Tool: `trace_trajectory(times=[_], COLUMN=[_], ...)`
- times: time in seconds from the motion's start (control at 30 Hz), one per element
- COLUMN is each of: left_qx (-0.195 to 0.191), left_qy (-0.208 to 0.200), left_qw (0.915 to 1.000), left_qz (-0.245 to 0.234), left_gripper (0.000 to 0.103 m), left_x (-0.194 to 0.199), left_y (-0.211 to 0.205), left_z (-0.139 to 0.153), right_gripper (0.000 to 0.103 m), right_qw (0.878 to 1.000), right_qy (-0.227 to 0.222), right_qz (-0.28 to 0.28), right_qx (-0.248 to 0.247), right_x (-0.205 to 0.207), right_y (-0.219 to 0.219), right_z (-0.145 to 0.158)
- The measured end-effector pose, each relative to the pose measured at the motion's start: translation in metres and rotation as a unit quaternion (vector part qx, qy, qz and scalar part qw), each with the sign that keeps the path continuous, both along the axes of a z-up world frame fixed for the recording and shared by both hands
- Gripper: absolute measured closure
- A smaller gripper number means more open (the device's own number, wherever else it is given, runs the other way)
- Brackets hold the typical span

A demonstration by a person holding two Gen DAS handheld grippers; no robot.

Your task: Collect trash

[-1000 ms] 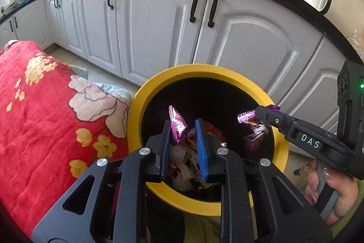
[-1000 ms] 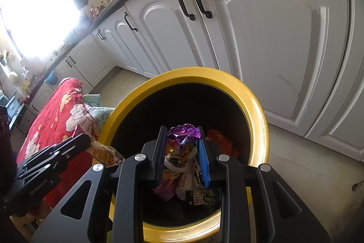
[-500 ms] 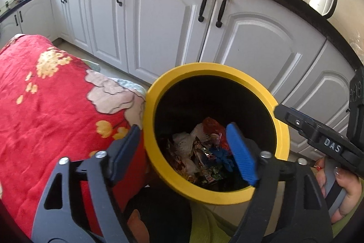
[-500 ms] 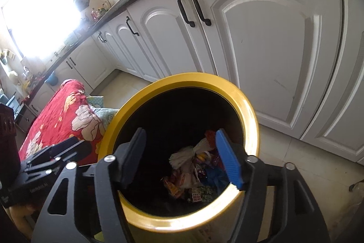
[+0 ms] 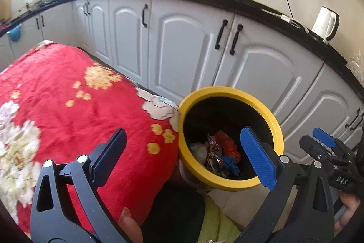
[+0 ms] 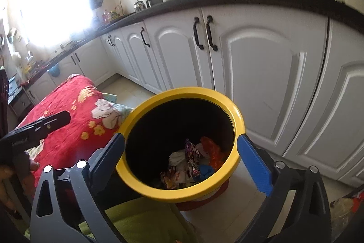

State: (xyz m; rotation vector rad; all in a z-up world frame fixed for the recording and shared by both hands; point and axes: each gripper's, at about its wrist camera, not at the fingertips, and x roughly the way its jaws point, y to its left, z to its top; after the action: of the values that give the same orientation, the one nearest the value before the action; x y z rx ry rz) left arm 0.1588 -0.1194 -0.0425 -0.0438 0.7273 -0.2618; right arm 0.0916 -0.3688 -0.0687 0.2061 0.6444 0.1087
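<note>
A black bin with a yellow rim [image 5: 229,90] [image 6: 182,91] stands on the floor by the cabinets. Crumpled wrappers [image 5: 218,152] [image 6: 191,163] lie at its bottom. My left gripper [image 5: 182,132] hovers above the bin's left edge and the red cloth, its jaws opening wide with nothing between them. My right gripper [image 6: 179,137] hangs over the bin mouth, its jaws opening too and nothing between them. Each gripper shows in the other's view: the right one [image 5: 323,138] at the far right, the left one [image 6: 45,124] at the far left.
A red floral cloth [image 5: 68,106] covers a surface left of the bin. White cabinet doors [image 5: 182,49] under a black counter run behind it. A white kettle [image 5: 325,24] sits on the counter. Green fabric [image 6: 141,215] lies below the grippers.
Both grippers went from shut on wrappers to wide open. The wrappers dropped into the bin. Both grippers rose and drew back from the bin.
</note>
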Motion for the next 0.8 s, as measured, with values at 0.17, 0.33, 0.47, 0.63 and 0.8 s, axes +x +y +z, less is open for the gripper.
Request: trace_trajectory(times=[0.17, 0.33, 0.47, 0.63, 0.8], left_qx=[-0.002, 0.002, 0.014, 0.036, 0.037], left_qy=[-0.029, -0.054, -0.087, -0.12, -0.137], left_qw=[0.9995, 0.9981, 0.9951, 0.9906, 0.9876], left_qz=[0.017, 0.03, 0.045, 0.054, 0.068], left_gripper=[0.011, 0.011, 0.011, 0.011, 0.011], left_x=[-0.022, -0.048, -0.071, -0.1, -0.113], left_y=[0.017, 0.032, 0.043, 0.048, 0.053], left_z=[0.018, 0.027, 0.03, 0.025, 0.018], right_gripper=[0.007, 0.006, 0.006, 0.006, 0.006], right_qw=[0.999, 0.994, 0.985, 0.974, 0.974], right_qy=[-0.032, -0.096, -0.155, -0.207, -0.208], right_qz=[0.003, 0.001, -0.005, -0.018, -0.03], right_qx=[-0.029, -0.059, -0.073, -0.086, -0.084], right_x=[-0.02, -0.048, -0.07, -0.087, -0.09], right_y=[0.02, 0.041, 0.054, 0.063, 0.06], right_z=[0.017, 0.033, 0.037, 0.029, 0.019])
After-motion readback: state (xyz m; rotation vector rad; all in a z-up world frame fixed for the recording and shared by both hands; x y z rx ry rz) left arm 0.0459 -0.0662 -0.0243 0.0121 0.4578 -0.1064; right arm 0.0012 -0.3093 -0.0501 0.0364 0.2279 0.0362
